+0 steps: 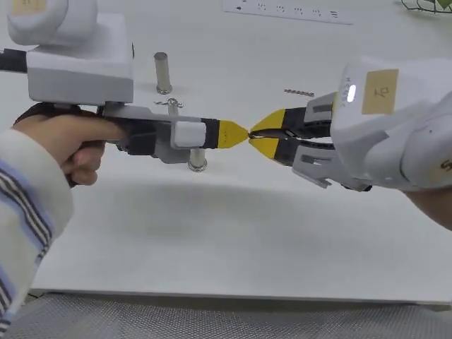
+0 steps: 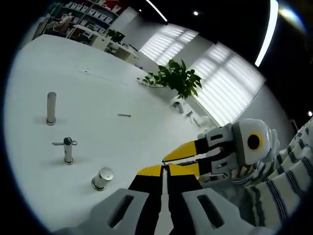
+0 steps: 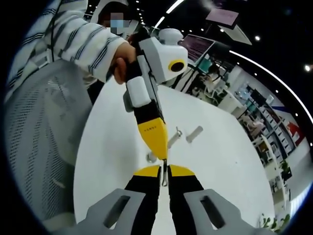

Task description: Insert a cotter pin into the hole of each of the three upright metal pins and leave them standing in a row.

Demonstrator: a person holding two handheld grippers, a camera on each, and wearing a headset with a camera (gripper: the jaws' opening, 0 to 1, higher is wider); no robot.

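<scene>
Cotter pin above table, pinched in right gripper jaws; long axis in line with both grippers, loop end toward right gripper, legs toward left gripper; left jaws pressed together at leg tips, grip there unclear; far metal pin, near metal pin upright, bare; middle metal pin carries second cotter pin

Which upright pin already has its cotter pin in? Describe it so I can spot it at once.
On the white workbench three metal pins stand in a row. Take the middle pin, between the far pin and the near pin. It alone has a cotter pin through its top, sticking out sideways; the other two tops are bare.
</scene>
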